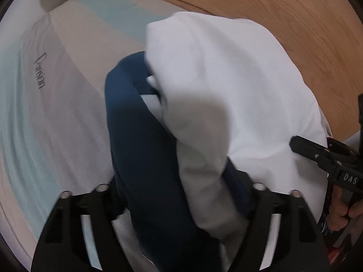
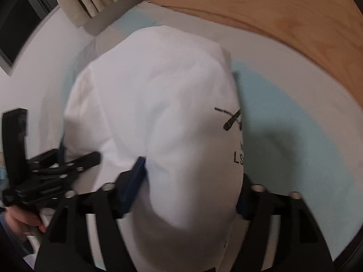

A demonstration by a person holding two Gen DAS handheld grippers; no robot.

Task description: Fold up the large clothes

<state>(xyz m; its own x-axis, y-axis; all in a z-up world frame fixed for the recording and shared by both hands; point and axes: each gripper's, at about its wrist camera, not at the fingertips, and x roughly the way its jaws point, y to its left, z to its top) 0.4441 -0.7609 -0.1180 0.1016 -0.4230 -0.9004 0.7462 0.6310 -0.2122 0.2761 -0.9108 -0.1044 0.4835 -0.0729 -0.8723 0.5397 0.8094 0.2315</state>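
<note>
Both grippers grasp the white garment [image 2: 154, 104] above the striped bedsheet [image 1: 68, 72]: left gripper [image 1: 181, 195] pinches its navy-trimmed bunch, right gripper [image 2: 181, 195] clamps white cloth. Fingertips are buried in fabric, and blur probably hides the print's [image 2: 236, 136] remainder.

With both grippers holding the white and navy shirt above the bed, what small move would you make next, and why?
Probably lower both together toward the striped bedsheet. The left gripper is shut on the white and navy shirt at a bunched part, the right gripper on another part, and the cloth hangs bulged rather than flat. Laying it down should let it spread for a fold.
</note>
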